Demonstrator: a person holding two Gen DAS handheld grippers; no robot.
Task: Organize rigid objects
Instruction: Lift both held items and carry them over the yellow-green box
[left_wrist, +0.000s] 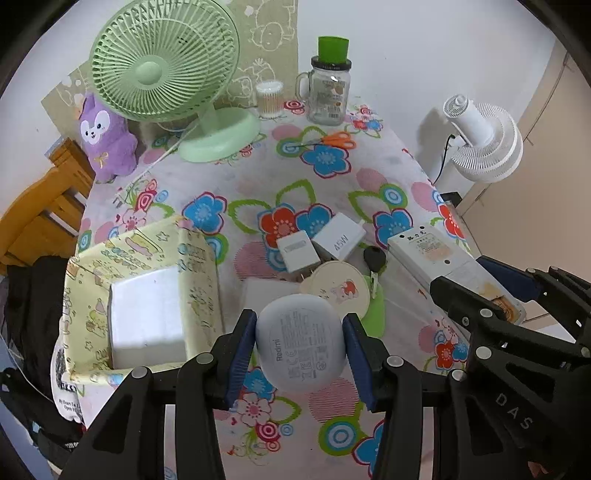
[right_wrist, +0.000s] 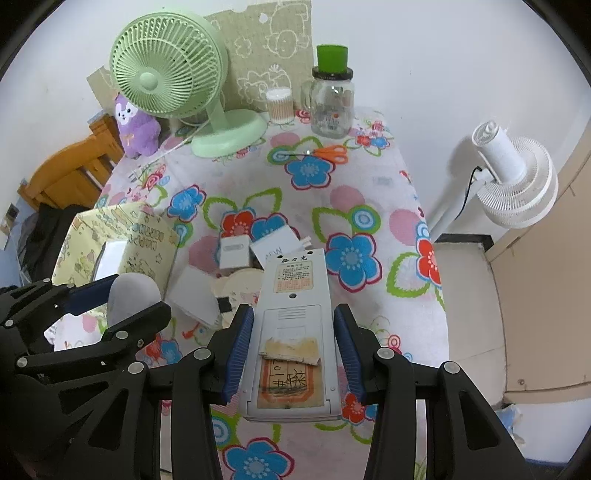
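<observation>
While the left hand-held gripper (left_wrist: 301, 349) pinches a rounded grey Redmi case (left_wrist: 301, 345), right's (right_wrist: 291, 354) spread.

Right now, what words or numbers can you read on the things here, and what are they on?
"Redmi": on the white earbud case in the left gripper.
"45W": on the white charger.
"DAS": on the right gripper.
Remote control between the right gripper's fingers: printed label and handwriting too blurred to read.
Glass jar label: too small.
</observation>
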